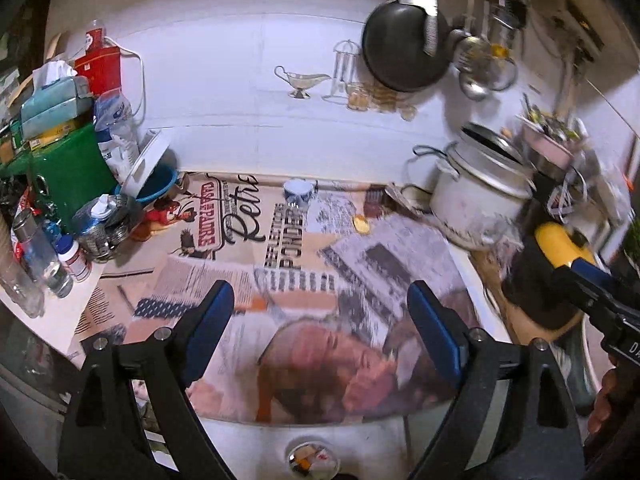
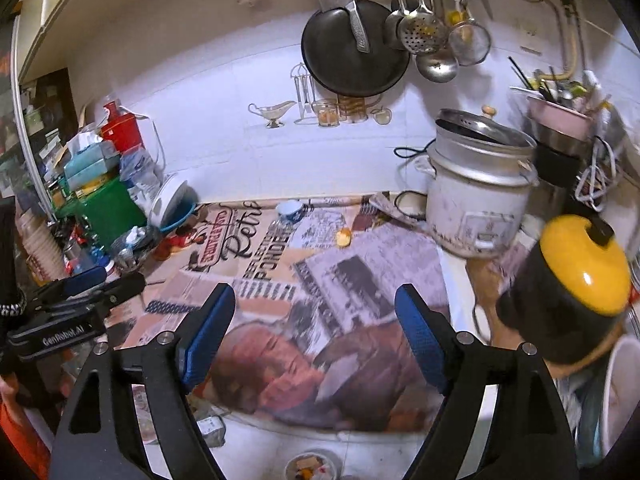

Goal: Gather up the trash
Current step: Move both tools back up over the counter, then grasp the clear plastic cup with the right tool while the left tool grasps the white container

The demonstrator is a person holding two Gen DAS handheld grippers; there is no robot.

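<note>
Trash bin below newspaper-covered counter — white-tiled wall behind.

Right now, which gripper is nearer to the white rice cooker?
Right. The right gripper is open over the newspaper, the rice cooker just ahead to its right. The left gripper is open, farther along the counter.

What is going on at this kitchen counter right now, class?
A person holds a two-finger claw in each hand above a counter covered with printed newspaper sheets. The left claw and the right claw are both open and empty. A small yellow scrap lies untouched on the paper, near a blue-and-white cup and a white rice cooker. A small container of scraps sits below the counter edge.
</note>
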